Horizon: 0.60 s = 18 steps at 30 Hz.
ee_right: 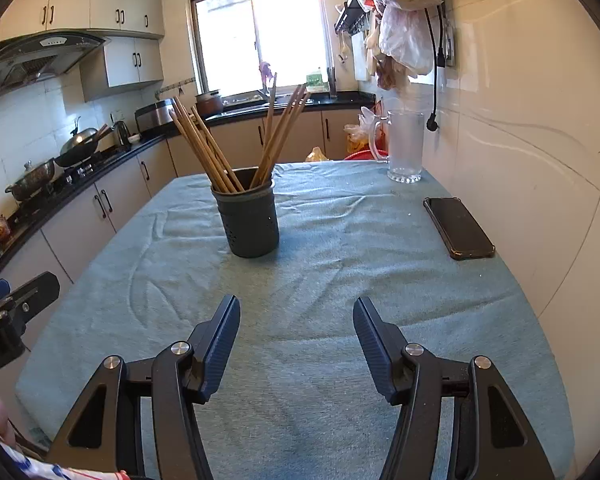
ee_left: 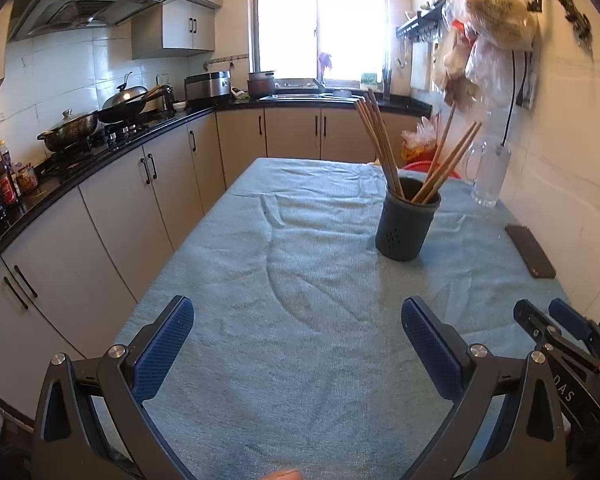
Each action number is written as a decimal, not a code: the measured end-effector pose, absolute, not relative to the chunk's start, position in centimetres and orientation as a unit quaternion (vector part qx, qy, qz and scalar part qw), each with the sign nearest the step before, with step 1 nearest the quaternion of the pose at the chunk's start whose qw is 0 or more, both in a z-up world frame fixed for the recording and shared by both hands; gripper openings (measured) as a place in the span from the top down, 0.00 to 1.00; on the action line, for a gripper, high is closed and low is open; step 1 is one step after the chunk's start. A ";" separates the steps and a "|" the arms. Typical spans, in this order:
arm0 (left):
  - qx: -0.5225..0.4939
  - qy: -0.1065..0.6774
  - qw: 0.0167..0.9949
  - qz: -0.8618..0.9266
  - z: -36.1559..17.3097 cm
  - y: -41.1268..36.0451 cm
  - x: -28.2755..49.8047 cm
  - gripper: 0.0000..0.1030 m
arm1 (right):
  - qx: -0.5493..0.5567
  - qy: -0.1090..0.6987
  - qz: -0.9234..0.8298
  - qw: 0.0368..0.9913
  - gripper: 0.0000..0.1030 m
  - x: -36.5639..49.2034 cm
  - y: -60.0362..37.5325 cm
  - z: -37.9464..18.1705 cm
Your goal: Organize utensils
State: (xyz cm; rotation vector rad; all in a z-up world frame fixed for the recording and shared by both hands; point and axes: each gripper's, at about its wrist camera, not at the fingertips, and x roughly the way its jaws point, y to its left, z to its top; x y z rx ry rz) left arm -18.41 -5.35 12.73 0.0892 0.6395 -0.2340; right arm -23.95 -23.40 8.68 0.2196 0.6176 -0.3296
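Observation:
A dark grey utensil holder (ee_left: 406, 224) (ee_right: 247, 220) stands upright on the blue cloth of the table (ee_left: 284, 280) (ee_right: 340, 280), with several wooden chopsticks (ee_left: 380, 148) (ee_right: 204, 152) fanned out of it. My left gripper (ee_left: 296, 320) hovers over the near part of the cloth, open, nothing between its fingers. My right gripper (ee_right: 296, 320) is open too and empty, pointing at the holder from the near side. The right gripper's fingers (ee_left: 540, 328) show at the lower right of the left wrist view; the left gripper's fingers (ee_right: 28, 300) show at the left edge of the right wrist view.
A black phone (ee_left: 530, 250) (ee_right: 458, 226) lies near the right wall. A glass mug (ee_left: 490, 172) (ee_right: 404, 148) stands at the far right corner of the table. Kitchen counter with pots (ee_left: 72, 128) runs along the left. Plastic bags (ee_left: 492, 36) hang on the right wall.

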 end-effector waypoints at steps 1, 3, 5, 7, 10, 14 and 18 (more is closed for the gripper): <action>0.047 0.315 0.941 -0.115 12.5 -5.5 -18.3 0.00 | 0.107 0.303 -0.162 0.933 0.39 -23.8 -23.5 8.5; 0.051 0.320 0.939 -0.114 12.2 -5.8 -18.2 0.00 | 0.105 0.305 -0.165 0.932 0.39 -23.7 -23.5 8.2; 0.053 0.325 0.937 -0.114 11.8 -5.8 -18.0 0.00 | 0.102 0.308 -0.169 0.931 0.38 -23.5 -23.5 7.9; 0.056 0.330 0.936 -0.113 11.4 -5.9 -17.8 0.00 | 0.099 0.311 -0.172 0.929 0.38 -23.4 -23.5 7.6; 0.061 0.335 0.934 -0.112 11.0 -6.0 -17.5 0.00 | 0.092 0.314 -0.175 0.929 0.38 -23.3 -23.4 7.3; 0.062 0.337 0.932 -0.114 10.8 -6.0 -17.4 0.00 | 0.078 0.308 -0.183 0.930 0.38 -23.2 -23.1 7.4; 0.063 0.336 0.932 -0.118 10.7 -6.1 -17.4 0.00 | 0.064 0.295 -0.191 0.934 0.38 -23.4 -22.9 7.8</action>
